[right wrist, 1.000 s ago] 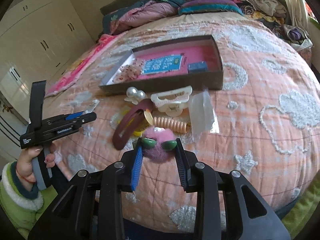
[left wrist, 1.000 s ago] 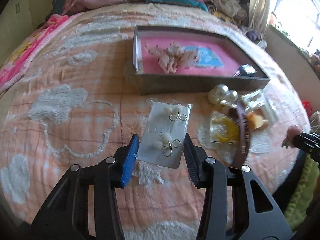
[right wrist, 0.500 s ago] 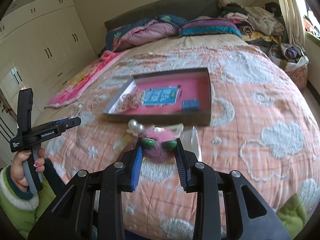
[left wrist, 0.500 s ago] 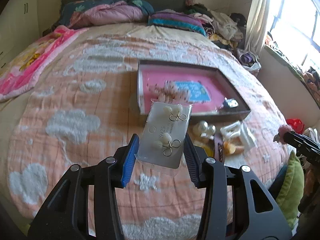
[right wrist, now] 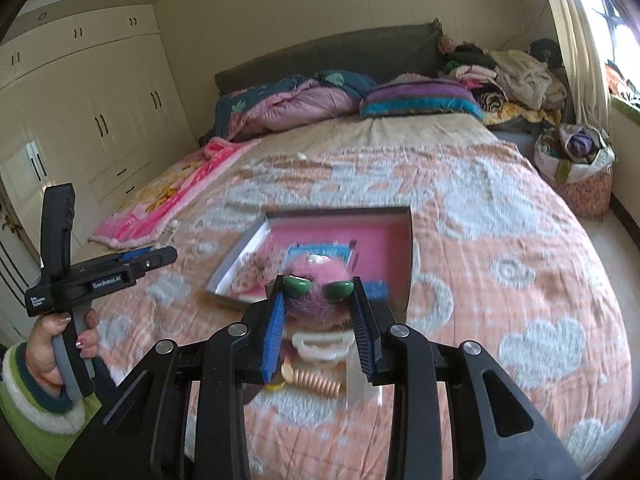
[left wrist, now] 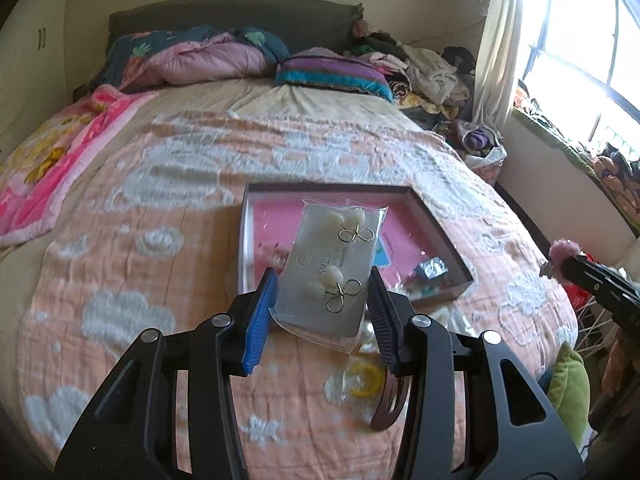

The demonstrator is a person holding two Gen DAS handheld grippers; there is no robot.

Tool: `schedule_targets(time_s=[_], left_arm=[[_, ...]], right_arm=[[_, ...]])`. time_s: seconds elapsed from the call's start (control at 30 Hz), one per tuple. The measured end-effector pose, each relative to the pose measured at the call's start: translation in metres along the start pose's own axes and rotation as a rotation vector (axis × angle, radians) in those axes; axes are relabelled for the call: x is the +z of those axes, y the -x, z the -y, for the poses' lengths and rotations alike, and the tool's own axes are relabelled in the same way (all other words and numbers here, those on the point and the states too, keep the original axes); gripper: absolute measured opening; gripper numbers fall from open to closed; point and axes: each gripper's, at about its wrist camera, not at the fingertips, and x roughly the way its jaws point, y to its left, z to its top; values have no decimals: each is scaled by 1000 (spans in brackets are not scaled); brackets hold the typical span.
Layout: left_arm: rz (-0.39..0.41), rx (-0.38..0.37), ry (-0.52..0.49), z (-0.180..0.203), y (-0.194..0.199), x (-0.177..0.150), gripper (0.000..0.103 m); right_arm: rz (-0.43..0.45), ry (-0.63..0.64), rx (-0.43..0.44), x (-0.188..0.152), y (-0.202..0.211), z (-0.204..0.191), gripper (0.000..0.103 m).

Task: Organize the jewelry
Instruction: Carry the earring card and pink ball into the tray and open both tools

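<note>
Both jaws grip: my left gripper (left wrist: 322,304) clamps the earring card (left wrist: 330,276), my right gripper (right wrist: 318,312) the pompom (right wrist: 318,290), both tilted down above the box (left wrist: 436,236).

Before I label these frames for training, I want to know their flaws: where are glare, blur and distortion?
Left wrist view: the window is blown out white, the bed edges bow from the fisheye, and the earring card stays sharp. Right wrist view: the pink tray and the blanket are softly smeared, while the fluffy pink clip is clearer.
</note>
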Motion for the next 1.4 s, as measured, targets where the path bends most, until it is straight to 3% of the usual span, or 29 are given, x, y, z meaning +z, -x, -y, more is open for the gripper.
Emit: schedule_targets(time_s=[0.4,0.8,1.17,1.4], left_arm=[[19,-44,-35,25,-20,38,36],[-15,-64,-62,39,-53,50,36],[-101,-48,-68,42,-101,35,36],[-187,-43,-56,36,-133,12,37]], right_arm=[[58,11,-22,51,-12,7,30],[54,-7,-64,81,-42,24,30],[4,-6,-77,91,-83,32,30],[-96,-5,-98,76,-128,40,30]])
